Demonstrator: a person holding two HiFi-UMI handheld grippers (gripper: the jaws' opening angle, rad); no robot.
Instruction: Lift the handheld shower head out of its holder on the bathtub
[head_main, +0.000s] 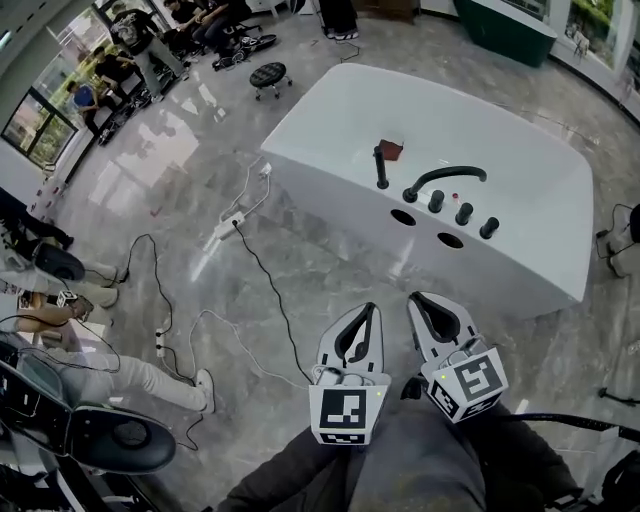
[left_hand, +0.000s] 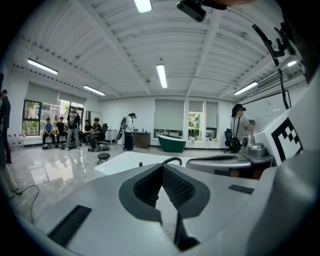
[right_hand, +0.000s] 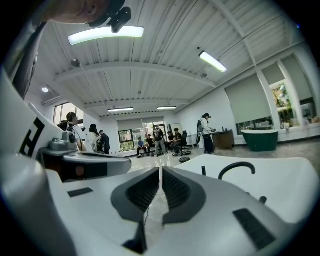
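Two grippers are held side by side over the glossy grey marble floor (head_main: 190, 190). The left gripper (head_main: 371, 310) and the right gripper (head_main: 416, 299) each have their jaws pressed together on nothing. Farther off is the white oval bathtub (head_main: 330, 175). The slim black handheld shower head (head_main: 381, 168) stands upright in its holder on the tub's near rim, left of the black arched spout (head_main: 445, 177).

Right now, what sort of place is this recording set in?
Probably a large open test hall or showroom, not a home bathroom: a white bathtub stands alone on polished stone floor, power cables trail across it, and people sit by the windows.
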